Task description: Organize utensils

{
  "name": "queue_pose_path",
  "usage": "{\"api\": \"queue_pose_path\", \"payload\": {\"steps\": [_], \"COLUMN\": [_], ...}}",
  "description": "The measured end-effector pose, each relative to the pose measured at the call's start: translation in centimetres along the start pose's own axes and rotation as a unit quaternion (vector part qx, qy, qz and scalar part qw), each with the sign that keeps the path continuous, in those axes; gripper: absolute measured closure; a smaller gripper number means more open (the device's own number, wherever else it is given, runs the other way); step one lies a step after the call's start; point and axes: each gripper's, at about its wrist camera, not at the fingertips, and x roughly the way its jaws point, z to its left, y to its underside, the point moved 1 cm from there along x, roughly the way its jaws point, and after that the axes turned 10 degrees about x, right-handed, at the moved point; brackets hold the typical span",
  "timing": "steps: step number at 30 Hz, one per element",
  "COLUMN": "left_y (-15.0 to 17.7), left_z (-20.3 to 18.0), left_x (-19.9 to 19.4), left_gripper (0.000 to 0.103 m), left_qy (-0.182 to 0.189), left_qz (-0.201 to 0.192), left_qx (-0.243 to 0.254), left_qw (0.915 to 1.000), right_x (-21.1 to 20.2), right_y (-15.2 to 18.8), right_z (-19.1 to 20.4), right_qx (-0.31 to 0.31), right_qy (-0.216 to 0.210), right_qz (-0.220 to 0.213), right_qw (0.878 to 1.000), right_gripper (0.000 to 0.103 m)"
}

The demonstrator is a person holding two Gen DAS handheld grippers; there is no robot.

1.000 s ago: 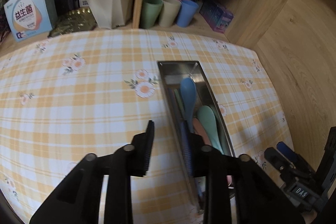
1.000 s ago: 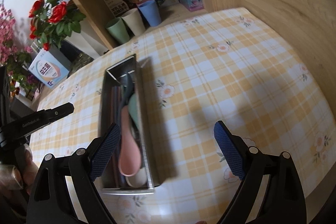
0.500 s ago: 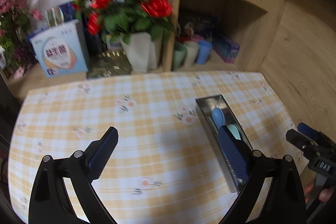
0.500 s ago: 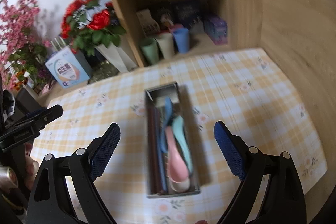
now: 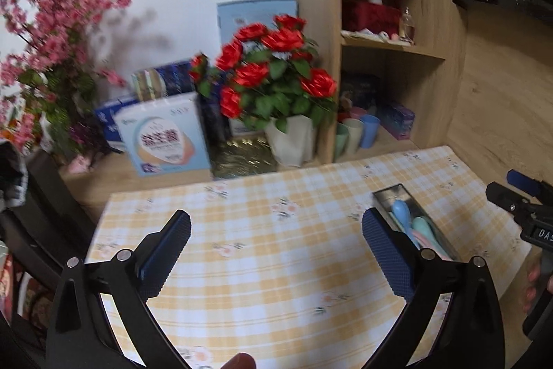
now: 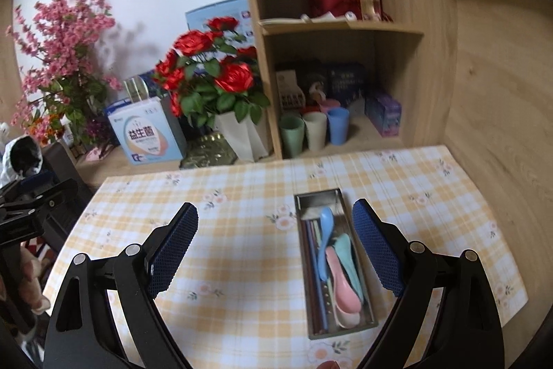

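Observation:
A narrow metal tray [image 6: 317, 195] lies on the yellow checked tablecloth [image 6: 242, 265]. In it are a blue spoon [image 6: 325, 230], a green spoon [image 6: 349, 255], a pink spoon [image 6: 340, 279] and dark chopsticks [image 6: 312, 265] along its left wall. My right gripper [image 6: 274, 213] hangs open above the table, the tray just inside its right finger, with nothing between the pads. My left gripper [image 5: 276, 223] is also wide open and empty, high over the cloth. The tray [image 5: 390, 191] with its blue spoon [image 5: 401, 208] shows beside its right finger.
A white vase of red roses [image 6: 238, 130], a printed box [image 6: 147, 134] and pink blossoms [image 6: 65, 57] stand behind the table. Three cups [image 6: 314, 130] sit in the wooden shelf unit [image 6: 262, 57]. A wooden wall [image 6: 501, 92] runs along the table's right side.
Both grippers have risen and drawn back from the tray, which now looks smaller. The left jaws, narrow over the tray a second ago, have spread wide and are empty.

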Motion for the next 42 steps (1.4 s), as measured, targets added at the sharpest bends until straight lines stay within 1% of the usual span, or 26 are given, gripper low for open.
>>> {"api": "queue_pose_path", "payload": {"steps": [4,9,14,19,24,35,42], "left_y": [0.4,0.9,1.1,1.1,1.2,1.5,1.6], "left_z": [1.3,2.0,2.5,2.6,3.1,3.5,3.2], "left_x": [-1.3,-1.9,-2.4,-2.6,-2.9,-2.7,-2.5], "left_gripper": [0.006,0.006,0.006,0.006,0.006,0.006,0.006], "left_qy": [-0.003,-0.006,-0.008,-0.017,-0.017,-0.001,0.006], "left_qz": [-0.005,-0.01,-0.018,-0.025,-0.029,-0.025,-0.022], "left_qx": [-0.01,-0.015,-0.025,-0.022,-0.031,-0.043,-0.042], "left_qw": [0.9999,0.9998,0.9995,0.9993,0.9989,0.9987,0.9989], "right_x": [-0.4,-0.8,-1.1,-1.2,-1.5,-1.5,-1.5], "right_y": [0.3,0.6,0.7,0.7,0.5,0.4,0.5], "right_z": [1.3,2.3,2.5,2.5,2.6,2.9,2.9], "right_qx": [-0.005,-0.009,-0.007,-0.006,-0.006,-0.007,-0.006], "right_qy": [-0.002,-0.002,0.001,0.003,0.002,0.002,0.005], "right_qz": [-0.007,-0.011,-0.016,-0.016,-0.021,-0.022,-0.022], "right_qw": [1.0,1.0,1.0,1.0,1.0,1.0,1.0], "right_gripper": [0.015,0.015,0.015,0.015,0.015,0.015,0.015]}}
